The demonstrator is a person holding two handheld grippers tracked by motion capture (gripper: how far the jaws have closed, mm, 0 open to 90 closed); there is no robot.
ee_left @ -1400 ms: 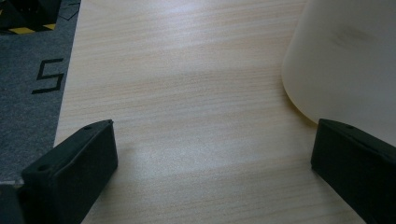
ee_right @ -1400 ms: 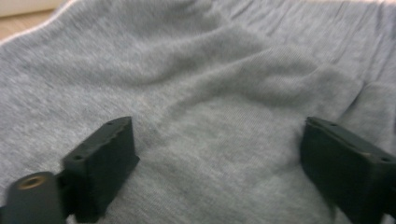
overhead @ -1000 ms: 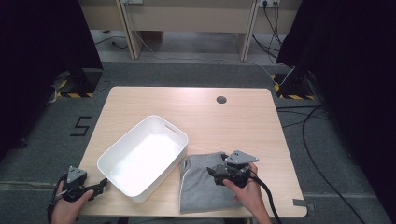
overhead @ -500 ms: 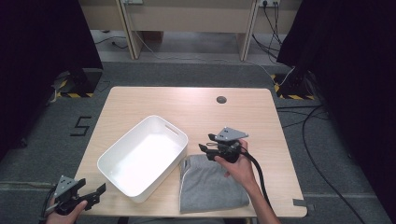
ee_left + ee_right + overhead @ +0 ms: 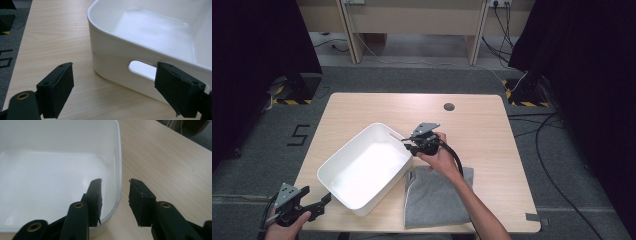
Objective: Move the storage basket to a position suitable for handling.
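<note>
Our right gripper [image 5: 408,144] sits at the right rim of the white bin [image 5: 362,170], its jaws parted with nothing clamped between them. From the right gripper view we see what the high view cannot: one jaw hangs inside the bin and the other outside, so the bin wall [image 5: 117,170] stands in the gap between them, and we cannot tell whether either pad touches it. Our left gripper [image 5: 323,201] is held off the table's near left corner, jaws spread wide and empty; the left gripper view shows the bin's near end with its handle slot [image 5: 142,69] ahead of the open jaws, apart from them. The grey cloth [image 5: 437,197] lies flat on the wooden table [image 5: 482,125] just right of the bin, partly under our right forearm. Compared with half a second ago, our right gripper has moved from above the cloth's far edge leftward to the bin's rim, and our left gripper has shifted slightly rightward toward the bin. Bin and cloth have stayed in place.
</note>
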